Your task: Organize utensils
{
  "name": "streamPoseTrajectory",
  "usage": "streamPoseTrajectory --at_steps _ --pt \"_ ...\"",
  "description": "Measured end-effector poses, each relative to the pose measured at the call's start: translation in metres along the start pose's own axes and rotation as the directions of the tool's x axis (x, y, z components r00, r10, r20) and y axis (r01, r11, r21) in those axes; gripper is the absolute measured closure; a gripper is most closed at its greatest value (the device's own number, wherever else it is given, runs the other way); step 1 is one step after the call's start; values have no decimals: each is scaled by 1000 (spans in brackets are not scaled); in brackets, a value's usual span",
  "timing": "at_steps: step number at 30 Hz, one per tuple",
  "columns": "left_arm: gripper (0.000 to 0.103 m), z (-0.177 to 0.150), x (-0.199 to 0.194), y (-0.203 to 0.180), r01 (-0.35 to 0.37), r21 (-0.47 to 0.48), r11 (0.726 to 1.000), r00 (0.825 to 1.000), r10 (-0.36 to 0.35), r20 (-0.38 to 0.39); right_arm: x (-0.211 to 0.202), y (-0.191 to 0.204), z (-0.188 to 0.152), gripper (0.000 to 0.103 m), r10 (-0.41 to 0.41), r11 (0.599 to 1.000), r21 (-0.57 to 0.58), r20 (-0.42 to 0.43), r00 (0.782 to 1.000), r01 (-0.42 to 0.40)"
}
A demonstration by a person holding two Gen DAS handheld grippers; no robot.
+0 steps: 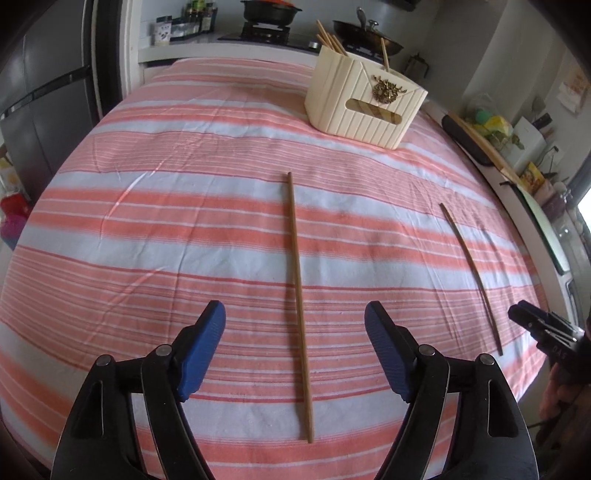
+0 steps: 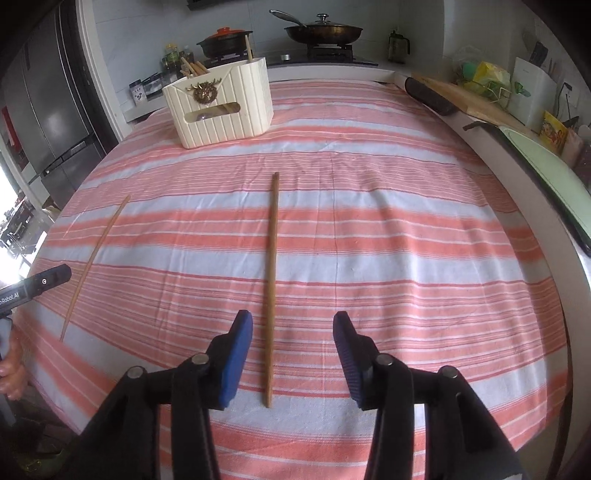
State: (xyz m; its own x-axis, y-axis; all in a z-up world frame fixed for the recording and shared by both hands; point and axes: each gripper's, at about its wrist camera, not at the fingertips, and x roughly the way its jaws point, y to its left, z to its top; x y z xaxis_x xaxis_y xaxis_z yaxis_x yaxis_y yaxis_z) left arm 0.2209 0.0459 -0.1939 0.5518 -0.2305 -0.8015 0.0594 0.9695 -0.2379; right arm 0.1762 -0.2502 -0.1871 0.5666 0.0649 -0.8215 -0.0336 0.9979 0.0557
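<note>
Two wooden chopsticks lie apart on the striped cloth. My left gripper (image 1: 294,314) is open and empty, its blue pads either side of the near half of the left chopstick (image 1: 298,295), which also shows in the right wrist view (image 2: 96,254). My right gripper (image 2: 292,325) is open and empty, straddling the near end of the right chopstick (image 2: 271,280), which also shows in the left wrist view (image 1: 471,275). A cream utensil holder (image 1: 364,101) with several chopsticks standing in it sits at the far side; it also shows in the right wrist view (image 2: 219,107).
The pink and white striped cloth (image 1: 166,229) covers the table. A stove with pans (image 2: 323,31) stands behind it. A counter with a cutting board (image 2: 469,101) and clutter runs along the right edge. A fridge (image 2: 55,99) stands at the left.
</note>
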Motion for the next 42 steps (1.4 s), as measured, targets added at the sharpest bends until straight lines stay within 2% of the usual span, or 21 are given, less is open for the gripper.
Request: streamPoseTrajectory --at_steps 7,9,11,18,28,33,36,37,38,39,40,42 --pt "24 21 6 2 1 88 996 1000 1 -27 4 2 17 56 16 999 -29 -5 1000 -16" --pt "23 27 9 2 -4 107 994 999 8 -34 3 8 24 50 24 998 -57 0 1000 -24" --pt "20 33 14 4 3 108 994 999 2 -44 6 14 29 48 21 996 -87 -8 1000 -21" --pt "20 47 31 12 41 53 998 996 -36 -87 26 32 42 48 42 989 -142 -23 999 -45" --pt "22 69 70 -6 -20 146 989 988 42 -146 65 28 77 48 66 989 -124 -90 994 -77" --pt "27 80 89 -9 -37 171 985 983 66 -171 95 34 95 49 21 983 -179 -128 991 -44" --pt "36 85 94 -8 -76 177 981 983 103 -150 110 35 103 49 5 981 -190 -131 991 -30" --pt "42 86 95 -8 -91 179 980 983 118 -141 112 36 106 50 2 981 -194 -128 992 -27" --pt "51 88 96 -8 -108 182 977 982 133 -132 114 38 110 56 -2 980 -195 -121 993 -22" --pt "54 89 96 -8 -121 184 976 982 145 -125 116 39 113 65 -4 980 -196 -115 993 -19" --pt "62 90 96 -8 -129 183 974 981 152 -118 118 40 116 70 -5 980 -198 -112 994 -17" --pt "87 92 97 -9 -111 180 977 985 133 -113 121 42 123 90 -11 981 -196 -105 994 -10"
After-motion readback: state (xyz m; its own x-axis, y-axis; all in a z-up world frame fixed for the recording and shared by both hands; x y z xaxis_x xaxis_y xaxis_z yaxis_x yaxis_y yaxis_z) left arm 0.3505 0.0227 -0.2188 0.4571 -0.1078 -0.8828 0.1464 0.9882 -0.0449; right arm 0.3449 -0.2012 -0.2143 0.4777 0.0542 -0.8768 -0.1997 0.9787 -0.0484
